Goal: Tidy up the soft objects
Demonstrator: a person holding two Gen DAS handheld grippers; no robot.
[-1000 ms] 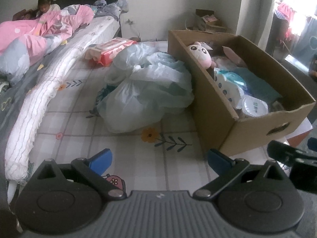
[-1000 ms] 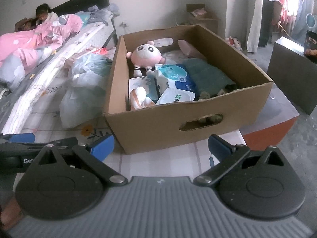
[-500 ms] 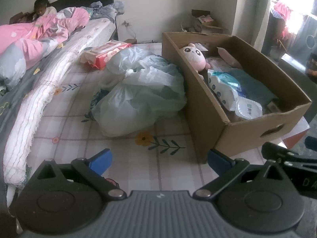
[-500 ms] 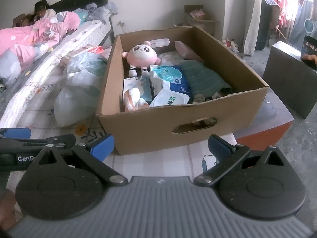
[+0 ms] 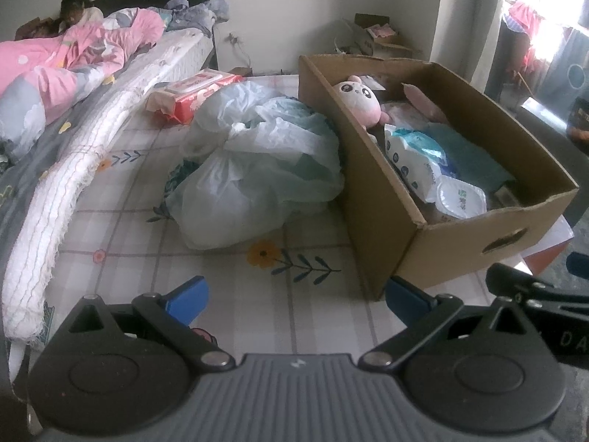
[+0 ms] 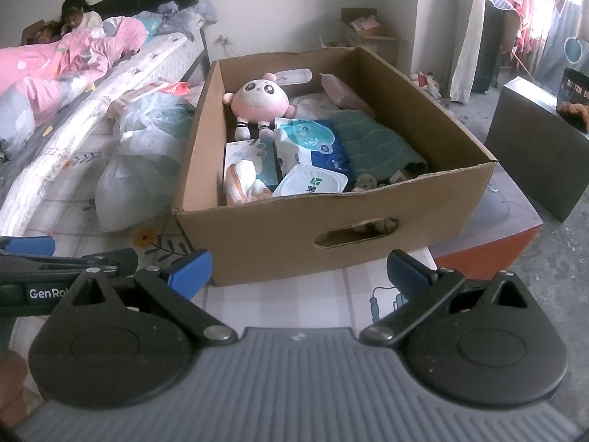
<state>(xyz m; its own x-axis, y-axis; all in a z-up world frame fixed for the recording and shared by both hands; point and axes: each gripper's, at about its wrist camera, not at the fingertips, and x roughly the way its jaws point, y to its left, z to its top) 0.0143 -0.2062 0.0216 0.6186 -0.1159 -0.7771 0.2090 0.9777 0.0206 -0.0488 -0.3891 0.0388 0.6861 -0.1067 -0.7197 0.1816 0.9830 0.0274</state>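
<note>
Nearest: left gripper [image 5: 294, 296], blue-tipped fingers spread wide, nothing between them, hovering low over the checked, flower-printed bed sheet [image 5: 257, 313]. Beside it, right gripper [image 6: 299, 272], fingers likewise apart and empty, aimed square at the handle-slot wall of the open brown cardboard box [image 6: 368, 221]. Just beyond the left fingers and slightly left of centre: a crumpled white and pale-green plastic bag bundle [image 5: 257, 169], lying on the sheet and touching the box's left wall, long axis running roughly away from the camera. Bundle clearly nearer the left gripper; box directly ahead of the right. Probably the next soft thing to handle, and if bound for the box, a lift up and rightward over the near-left wall. Inside the box: a pink-and-white round-headed plush toy [image 6: 263, 101] upright against the back-left corner, blue-and-white soft tissue packs [image 6: 313, 143] in the middle, a folded teal quilted cloth [image 6: 371, 143] to the right, a rolled orange-and-white towel [image 6: 241, 180] at the front left. Little free room left at the front; more toward the back right, by judgement. Farther off on the sheet: a red-and-white wipes pack [image 5: 195, 92], well apart from both grippers. Along the left, a long white ribbed bolster [image 5: 66, 184], then a pink quilt [image 5: 73, 51] with a person lying under it at the far end. Plain wall behind, bright curtained window at right.
</note>
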